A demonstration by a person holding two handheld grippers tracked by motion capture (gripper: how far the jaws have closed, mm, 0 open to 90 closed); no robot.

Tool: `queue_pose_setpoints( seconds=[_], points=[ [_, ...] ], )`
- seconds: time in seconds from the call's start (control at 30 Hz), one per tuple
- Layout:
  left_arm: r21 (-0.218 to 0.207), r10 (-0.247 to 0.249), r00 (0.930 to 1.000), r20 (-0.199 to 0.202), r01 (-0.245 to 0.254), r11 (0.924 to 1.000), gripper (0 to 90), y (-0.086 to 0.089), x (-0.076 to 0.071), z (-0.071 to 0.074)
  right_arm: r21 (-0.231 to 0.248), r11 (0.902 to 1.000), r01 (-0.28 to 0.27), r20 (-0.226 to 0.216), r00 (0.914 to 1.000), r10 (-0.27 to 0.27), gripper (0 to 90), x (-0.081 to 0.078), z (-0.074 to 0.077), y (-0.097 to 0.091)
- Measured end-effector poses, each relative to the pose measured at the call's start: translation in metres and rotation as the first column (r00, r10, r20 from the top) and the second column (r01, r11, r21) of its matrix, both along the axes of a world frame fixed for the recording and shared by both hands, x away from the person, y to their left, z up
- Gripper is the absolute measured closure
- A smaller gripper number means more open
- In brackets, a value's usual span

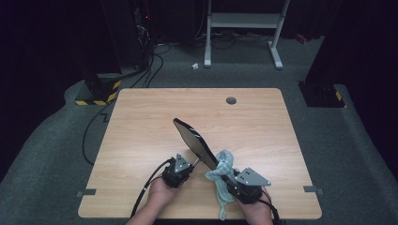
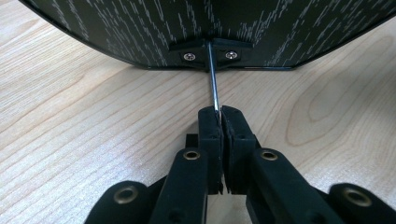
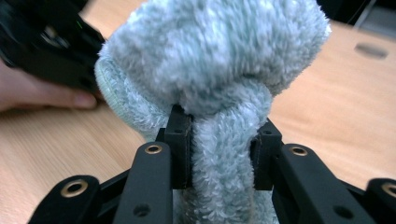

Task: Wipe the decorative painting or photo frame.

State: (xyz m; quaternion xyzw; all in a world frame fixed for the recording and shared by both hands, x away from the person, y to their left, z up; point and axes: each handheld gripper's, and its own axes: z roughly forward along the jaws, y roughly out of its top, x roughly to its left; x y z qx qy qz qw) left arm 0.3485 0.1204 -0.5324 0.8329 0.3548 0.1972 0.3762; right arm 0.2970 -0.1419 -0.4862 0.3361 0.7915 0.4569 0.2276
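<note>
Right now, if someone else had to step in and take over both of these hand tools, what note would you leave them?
Left gripper: shut on the thin metal rod at the dark panel's edge, propping it tilted on the table.
Right gripper: shut on the pale blue-green fluffy cloth, bunched against the panel's lower right edge.
Done: panel raised, cloth gripped and brought to it.
Left: probably wiping the panel; how much is wiped, I cannot tell.

The cloth (image 3: 219, 56) is fluffy pale teal. The panel (image 2: 140, 28) is black with fine white dashes like wood grain. The table (image 1: 141, 126) is light wood-grain; both grippers' jaws are black.
</note>
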Motion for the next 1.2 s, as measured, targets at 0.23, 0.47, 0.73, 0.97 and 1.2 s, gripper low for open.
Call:
queue_pose_setpoints(
  seconds=[0.23, 0.47, 0.73, 0.97, 1.2],
  points=[
    [0.0, -0.002, 1.0, -0.001, 0.002, 1.0, 87.4, 0.0, 0.0, 0.0, -0.084, 0.9965, 0.001, -0.14, 0.9901, -0.013, 66.7, 0.026, -0.033, 0.009],
    [0.002, -0.002, 1.0, 0.002, 0.002, 1.0, 87.4, 0.0, 0.0, 0.0, -0.077, 0.9971, -0.005, -0.161, 0.9869, -0.007, 66.4, 0.031, -0.035, 0.009],
    [-0.003, -0.005, 1.0, -0.004, 0.005, 1.0, 87.6, 0.0, 0.0, 0.0, -0.063, 0.9979, -0.013, -0.097, 0.9953, 0.007, 67.0, 0.016, -0.017, -0.008],
    [-0.003, -0.006, 1.0, -0.003, 0.006, 1.0, 87.4, 0.0, 0.001, 0.0, -0.012, 0.9996, 0.027, -0.049, 0.9984, -0.028, 66.8, 0.013, 0.002, -0.026],
    [-0.003, -0.006, 1.0, -0.003, 0.006, 1.0, 86.6, 0.0, 0.001, 0.0, 0.035, 0.9955, 0.088, -0.02, 0.996, -0.087, 66.3, 0.019, 0.015, -0.044]
  ],
)
